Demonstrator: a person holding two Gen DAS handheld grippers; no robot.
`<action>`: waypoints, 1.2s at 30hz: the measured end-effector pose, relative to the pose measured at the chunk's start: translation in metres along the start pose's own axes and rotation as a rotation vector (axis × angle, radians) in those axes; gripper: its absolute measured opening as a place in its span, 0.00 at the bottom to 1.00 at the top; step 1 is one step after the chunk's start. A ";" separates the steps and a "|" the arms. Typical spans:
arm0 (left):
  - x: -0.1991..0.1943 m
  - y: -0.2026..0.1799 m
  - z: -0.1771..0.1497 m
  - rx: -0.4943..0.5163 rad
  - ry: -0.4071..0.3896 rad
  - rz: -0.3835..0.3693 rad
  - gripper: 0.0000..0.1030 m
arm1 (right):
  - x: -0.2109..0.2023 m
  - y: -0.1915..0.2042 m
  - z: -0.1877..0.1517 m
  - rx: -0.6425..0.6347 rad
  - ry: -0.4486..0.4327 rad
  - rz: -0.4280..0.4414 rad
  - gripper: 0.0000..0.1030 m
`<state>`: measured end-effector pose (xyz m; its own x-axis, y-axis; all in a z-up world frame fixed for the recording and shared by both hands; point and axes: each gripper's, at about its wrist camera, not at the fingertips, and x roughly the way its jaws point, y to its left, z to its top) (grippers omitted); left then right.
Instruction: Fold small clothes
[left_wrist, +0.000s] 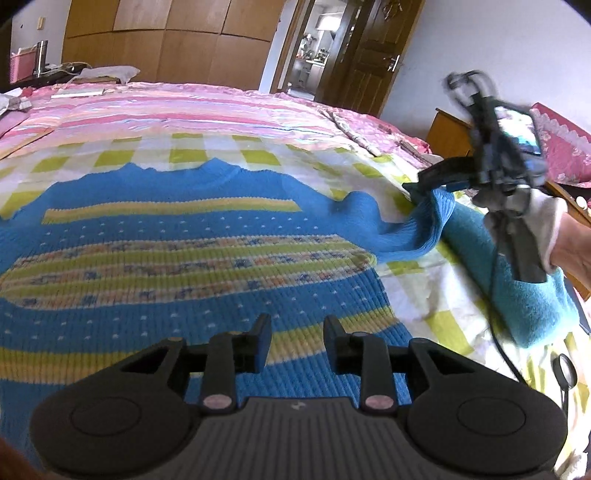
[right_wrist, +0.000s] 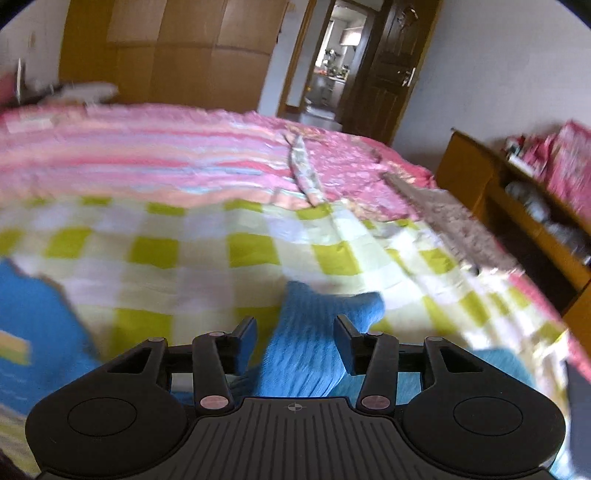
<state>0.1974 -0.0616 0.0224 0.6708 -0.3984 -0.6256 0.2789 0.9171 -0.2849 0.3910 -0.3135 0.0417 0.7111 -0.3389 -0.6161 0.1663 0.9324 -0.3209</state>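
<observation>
The blue sweater (left_wrist: 177, 236) lay flat on the bed (left_wrist: 229, 110); left gripper (left_wrist: 297, 343) hovered above its hem, fingers wide. The sleeve (right_wrist: 314, 332) lay between the right gripper (right_wrist: 295, 343) fingers, also wide.

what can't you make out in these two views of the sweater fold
- Blue knitted sweater: left sleeve and hem cut off by the left wrist view's edge and the left gripper body.
- Right gripper: the right wrist view is motion-blurred; the blue sleeve lies between open fingers, contact unclear. In the left view its tips are hidden by the sleeve.
- Doorway room: too small.
</observation>
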 end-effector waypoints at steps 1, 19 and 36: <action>0.000 -0.001 0.001 0.000 -0.004 -0.002 0.35 | 0.006 0.002 0.000 -0.017 0.017 -0.022 0.39; -0.083 0.048 -0.029 -0.038 -0.076 0.037 0.42 | -0.131 0.083 0.008 0.200 -0.180 0.630 0.05; -0.115 0.106 -0.051 -0.041 -0.078 0.025 0.43 | -0.161 0.244 -0.062 -0.387 -0.166 0.631 0.35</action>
<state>0.1142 0.0804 0.0273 0.7291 -0.3713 -0.5749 0.2341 0.9247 -0.3003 0.2747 -0.0395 0.0175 0.6901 0.2964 -0.6602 -0.5362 0.8221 -0.1914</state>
